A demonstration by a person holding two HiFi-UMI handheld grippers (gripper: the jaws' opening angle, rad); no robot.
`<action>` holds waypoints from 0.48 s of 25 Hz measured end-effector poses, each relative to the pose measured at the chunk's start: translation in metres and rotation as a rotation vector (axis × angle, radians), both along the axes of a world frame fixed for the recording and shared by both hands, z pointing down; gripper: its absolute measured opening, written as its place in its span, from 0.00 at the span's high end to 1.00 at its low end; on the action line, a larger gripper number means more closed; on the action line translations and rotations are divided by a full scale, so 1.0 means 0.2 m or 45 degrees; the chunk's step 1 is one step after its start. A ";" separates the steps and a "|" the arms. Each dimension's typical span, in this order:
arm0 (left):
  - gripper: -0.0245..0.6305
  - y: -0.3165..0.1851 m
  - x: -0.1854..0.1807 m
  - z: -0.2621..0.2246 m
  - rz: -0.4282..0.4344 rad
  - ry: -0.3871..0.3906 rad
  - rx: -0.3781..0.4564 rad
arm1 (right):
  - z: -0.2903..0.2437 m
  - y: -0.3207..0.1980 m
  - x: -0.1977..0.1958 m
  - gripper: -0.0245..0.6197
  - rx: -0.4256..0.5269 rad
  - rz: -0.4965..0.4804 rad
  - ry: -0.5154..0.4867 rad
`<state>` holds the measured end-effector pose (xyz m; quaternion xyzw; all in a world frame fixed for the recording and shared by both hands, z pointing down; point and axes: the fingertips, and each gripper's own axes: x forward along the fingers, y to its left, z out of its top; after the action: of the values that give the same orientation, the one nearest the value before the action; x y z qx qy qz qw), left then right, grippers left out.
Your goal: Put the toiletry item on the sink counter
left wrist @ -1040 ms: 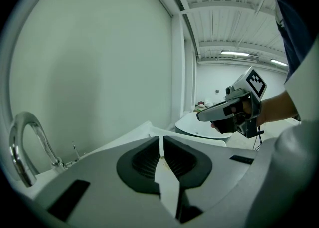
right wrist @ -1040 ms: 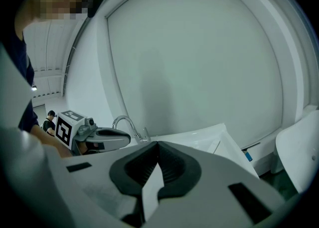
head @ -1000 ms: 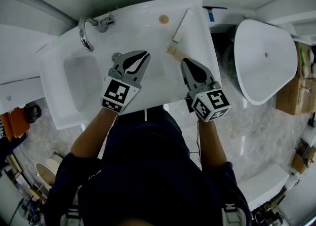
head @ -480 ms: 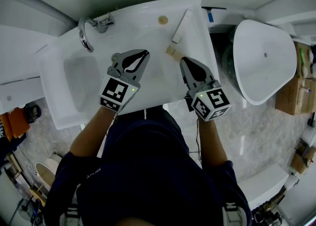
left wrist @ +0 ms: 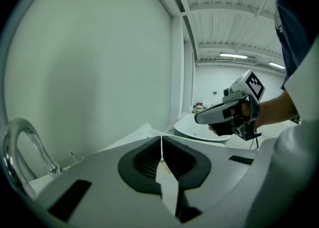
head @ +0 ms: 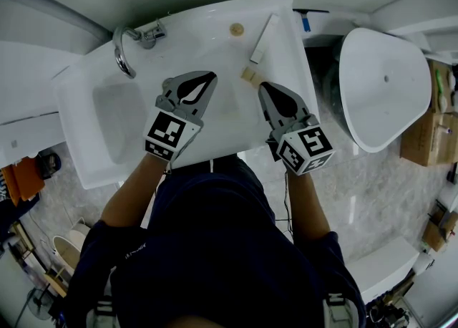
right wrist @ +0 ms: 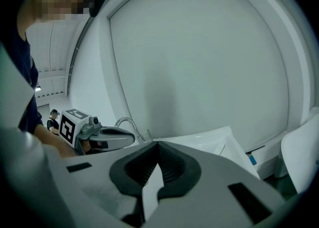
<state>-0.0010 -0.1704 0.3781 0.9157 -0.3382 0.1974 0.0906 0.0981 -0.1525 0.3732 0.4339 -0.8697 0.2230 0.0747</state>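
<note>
Done: I judged the flat white toiletry tube (head: 263,38) already placed on the white sink tabletop (head: 200,29).
My fingers: left gripper (head: 212,76), right gripper (head: 262,85) both clenched, empty.

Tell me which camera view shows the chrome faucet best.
The head view: the faucet shows whole from above, with its full curve clear. The left gripper view catches it close but cut off at the frame's left edge. The right gripper view shows it small and distant.

Head view. Curved chrome faucet (head: 120,54) at 10 o'clock; white oval tub (head: 383,87) at 2 o'clock; cardboard box (head: 422,140) at 3 o'clock, just beside the tub; marbled floor (head: 343,198) beneath both.
</note>
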 end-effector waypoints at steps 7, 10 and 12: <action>0.91 -0.01 0.00 0.02 0.004 -0.005 -0.009 | 0.01 -0.02 0.01 0.95 -0.003 0.008 0.000; 0.91 -0.02 0.01 0.02 0.001 -0.009 -0.010 | 0.01 -0.03 0.01 0.95 -0.002 0.010 -0.001; 0.91 -0.03 0.01 0.02 -0.003 -0.010 -0.009 | 0.01 -0.04 0.02 0.95 -0.001 0.007 -0.001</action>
<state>0.0011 -0.1762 0.3814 0.9142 -0.3390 0.2018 0.0926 0.1016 -0.1607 0.3745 0.4362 -0.8684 0.2238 0.0738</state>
